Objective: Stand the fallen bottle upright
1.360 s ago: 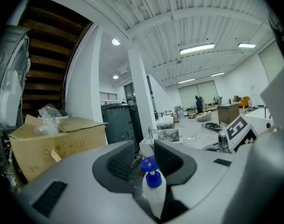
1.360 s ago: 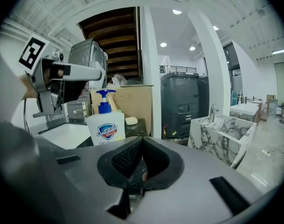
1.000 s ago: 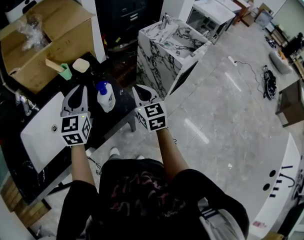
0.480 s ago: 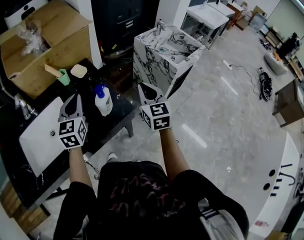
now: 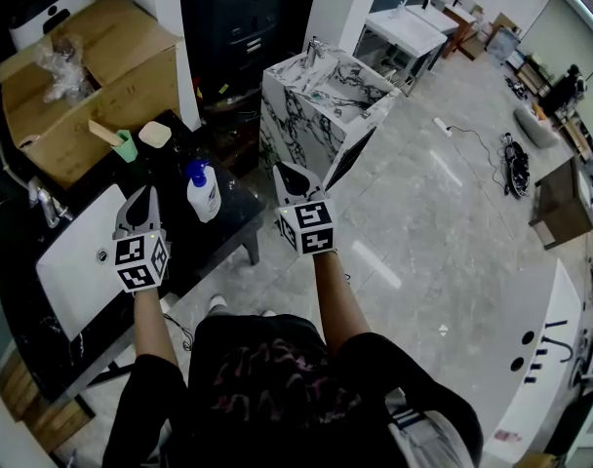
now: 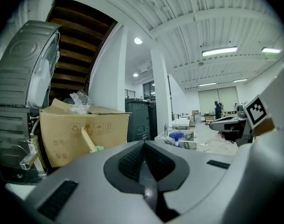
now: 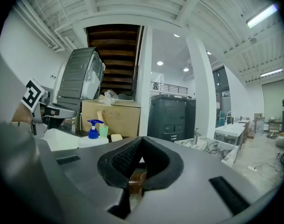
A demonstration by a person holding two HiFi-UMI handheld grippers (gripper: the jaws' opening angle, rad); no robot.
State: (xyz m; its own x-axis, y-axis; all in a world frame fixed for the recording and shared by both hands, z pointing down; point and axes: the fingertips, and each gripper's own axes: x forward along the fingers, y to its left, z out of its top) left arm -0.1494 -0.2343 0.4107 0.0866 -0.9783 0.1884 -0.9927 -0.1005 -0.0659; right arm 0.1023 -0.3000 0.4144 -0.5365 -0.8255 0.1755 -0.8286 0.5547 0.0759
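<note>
A white pump bottle [image 5: 203, 192] with a blue pump head stands upright on the black counter [image 5: 233, 217]; the right gripper view shows the bottle [image 7: 92, 135] at its left. My left gripper [image 5: 145, 193] hovers just left of the bottle, clear of it, its jaws shut with nothing between them, as the left gripper view [image 6: 143, 144] shows. My right gripper [image 5: 290, 170] hangs off the counter's right edge, over the floor, apart from the bottle. Its pads meet at the tip, empty, in the right gripper view [image 7: 141, 141].
A white basin [image 5: 77, 261] with a tap [image 5: 43, 203] lies under my left hand. Behind the bottle stand a green cup [image 5: 128, 144] holding a wooden stick, a beige pad [image 5: 155, 133] and a cardboard box [image 5: 82, 76]. A marble-patterned sink unit [image 5: 321, 96] stands right of the counter.
My left gripper has closed and drawn back down-left, away from the bottle. My right gripper has lifted slightly and shifted right. The bottle stays upright.
</note>
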